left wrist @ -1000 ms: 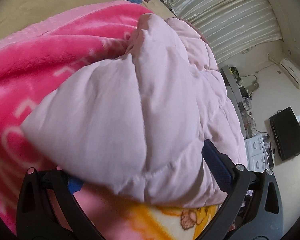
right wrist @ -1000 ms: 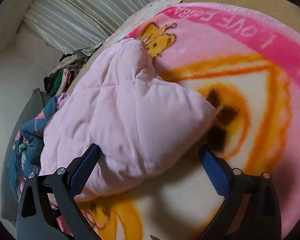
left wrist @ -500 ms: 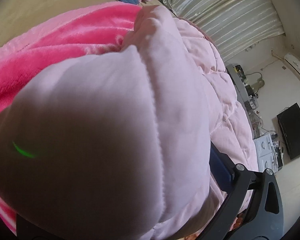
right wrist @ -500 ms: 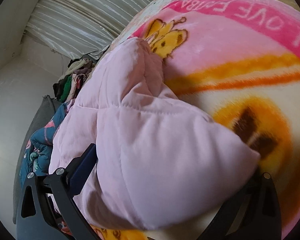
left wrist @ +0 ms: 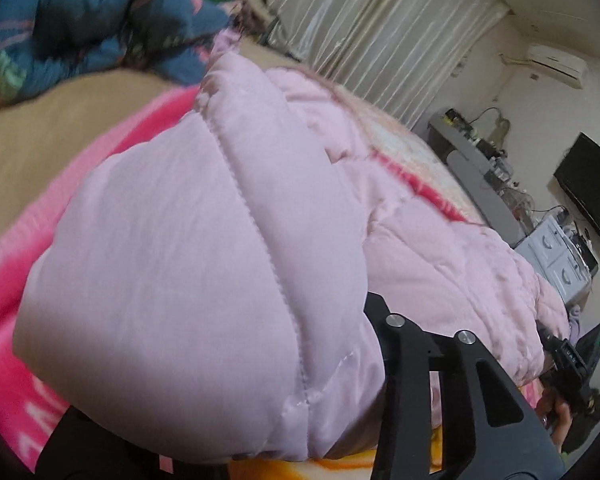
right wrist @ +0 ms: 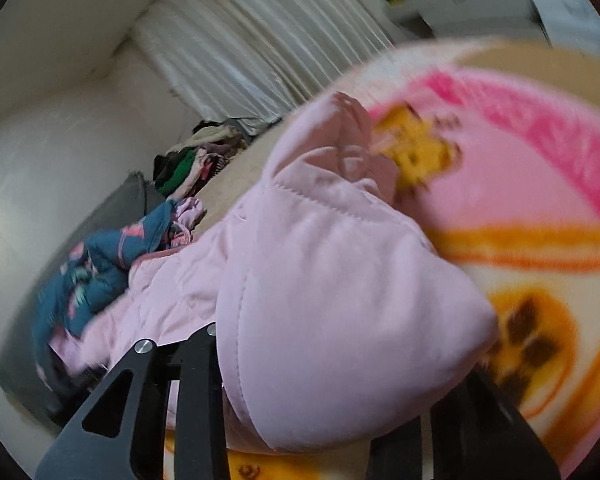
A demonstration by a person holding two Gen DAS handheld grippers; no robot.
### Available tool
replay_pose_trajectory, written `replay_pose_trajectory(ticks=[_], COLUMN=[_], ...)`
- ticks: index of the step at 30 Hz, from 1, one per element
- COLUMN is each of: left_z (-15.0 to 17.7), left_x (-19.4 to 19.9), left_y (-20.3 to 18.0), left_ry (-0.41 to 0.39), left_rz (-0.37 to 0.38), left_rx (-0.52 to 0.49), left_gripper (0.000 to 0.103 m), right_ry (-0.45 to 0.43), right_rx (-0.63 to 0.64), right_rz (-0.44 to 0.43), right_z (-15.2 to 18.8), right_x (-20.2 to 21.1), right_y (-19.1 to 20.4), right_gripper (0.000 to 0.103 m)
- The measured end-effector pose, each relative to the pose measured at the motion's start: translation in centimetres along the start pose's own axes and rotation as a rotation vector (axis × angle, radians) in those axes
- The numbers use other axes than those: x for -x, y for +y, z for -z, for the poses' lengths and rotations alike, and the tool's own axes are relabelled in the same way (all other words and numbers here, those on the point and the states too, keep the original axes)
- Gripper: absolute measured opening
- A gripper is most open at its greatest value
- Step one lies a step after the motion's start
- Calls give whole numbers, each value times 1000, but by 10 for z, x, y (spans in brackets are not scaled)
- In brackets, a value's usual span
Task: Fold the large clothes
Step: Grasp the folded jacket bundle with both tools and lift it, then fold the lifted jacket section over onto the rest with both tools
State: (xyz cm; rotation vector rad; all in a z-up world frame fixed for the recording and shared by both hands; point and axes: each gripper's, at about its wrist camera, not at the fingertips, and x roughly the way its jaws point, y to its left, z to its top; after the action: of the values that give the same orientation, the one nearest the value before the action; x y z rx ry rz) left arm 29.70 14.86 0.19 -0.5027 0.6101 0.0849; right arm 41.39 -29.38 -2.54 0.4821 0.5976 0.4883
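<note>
A pale pink quilted jacket [left wrist: 180,240] lies on a pink cartoon blanket [left wrist: 8,288] spread over a bed. My left gripper [left wrist: 228,380] has a puffy corner of the jacket between its jaws, which are closing and pinch the fabric; the fingertips are buried in it. In the right wrist view my right gripper [right wrist: 340,364] holds another padded corner of the jacket [right wrist: 340,280] the same way, with its jaws closing on it above the blanket [right wrist: 520,200]. Both corners hang raised off the blanket. A hand [left wrist: 560,420] shows at the far right of the left wrist view.
A blue patterned garment [left wrist: 100,20] and a pile of clothes [right wrist: 196,160] lie at the bed's far side by a grey pillow [right wrist: 112,208]. Pale curtains [left wrist: 380,32] hang behind. A desk [left wrist: 472,160], a dark screen [left wrist: 588,184] and white drawers [left wrist: 556,256] stand beyond the bed.
Both grippers went from wide open around the jacket's corners to pinched on them. Both have risen and rolled, lifting the padded corners off the blanket.
</note>
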Motion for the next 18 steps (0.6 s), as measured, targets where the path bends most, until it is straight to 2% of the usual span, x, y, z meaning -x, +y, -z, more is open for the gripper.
replay_pose_trajectory(ticks=[5,11,18], left_z=[-4,8,35], left_x=[39,75,100], left_y=[-30,-36,-27], left_ry=[-66,-85,-63], left_rz=[28,56,32], left_rx=[-96,-110,-132], left_gripper=[29,28,28], right_ry=[-72,-127,-131], right_rx=[193,367,398], right_rz=[9,44,60], right_z=[-4,9,40], right_x=[28,75,115], right_y=[42,86,95], right_gripper=[27,26,26])
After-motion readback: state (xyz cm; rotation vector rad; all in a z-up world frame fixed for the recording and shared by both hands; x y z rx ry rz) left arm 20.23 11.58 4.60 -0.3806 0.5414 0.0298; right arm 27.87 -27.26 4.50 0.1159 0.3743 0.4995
